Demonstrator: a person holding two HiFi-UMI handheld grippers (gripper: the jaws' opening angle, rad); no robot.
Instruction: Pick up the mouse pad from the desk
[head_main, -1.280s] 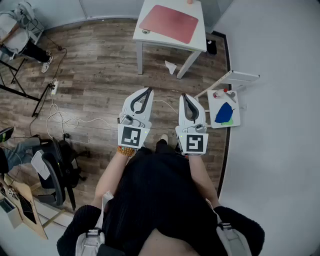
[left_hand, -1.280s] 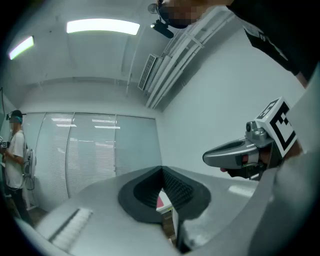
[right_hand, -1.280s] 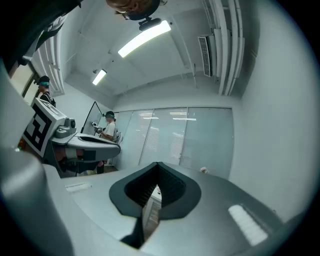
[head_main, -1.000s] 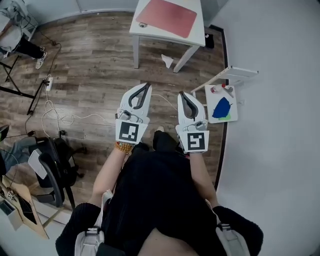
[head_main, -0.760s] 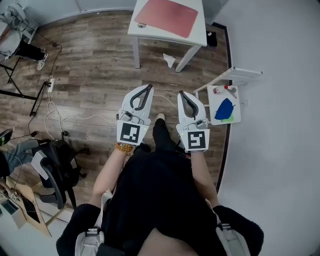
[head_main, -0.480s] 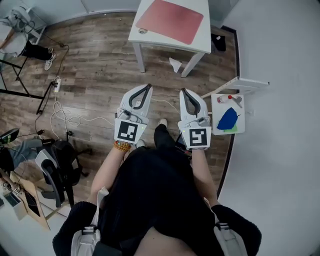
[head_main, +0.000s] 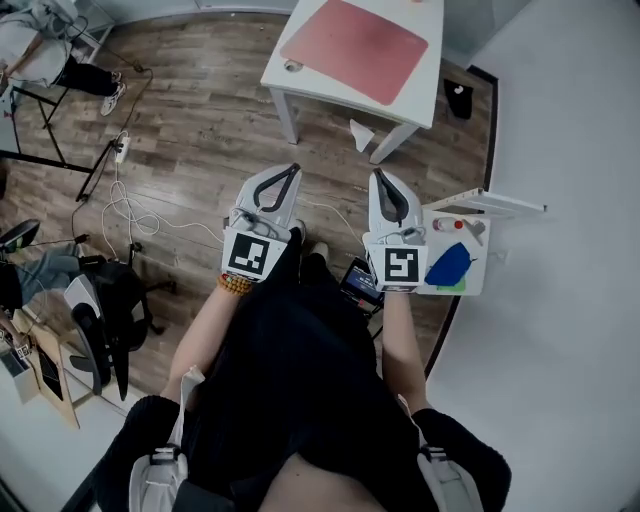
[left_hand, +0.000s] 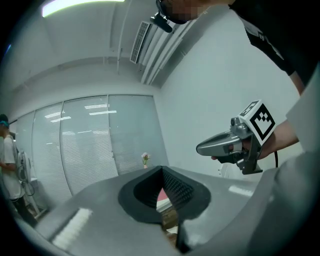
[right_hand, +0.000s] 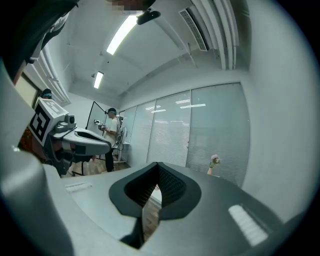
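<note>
Head view: left gripper, jaws closed together on nothing, was held level ahead of the torso, judged an approach carry. Mouse pad, a thin matte pink-red rectangle with rounded corners, lay flat on the smooth white desk, well ahead. Right gripper, ribbed black pads likewise together and empty, was held parallel alongside.

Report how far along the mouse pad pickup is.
Done: nothing yet. The mouse pad lies flat on the desk, untouched. In hand: the approach. The left tongs and right tongs are shut and empty, pointing toward the desk from over the floor, short of it. Left: reach the desk, open a pair of tongs, grip the pad's edge and lift it clear.
</note>
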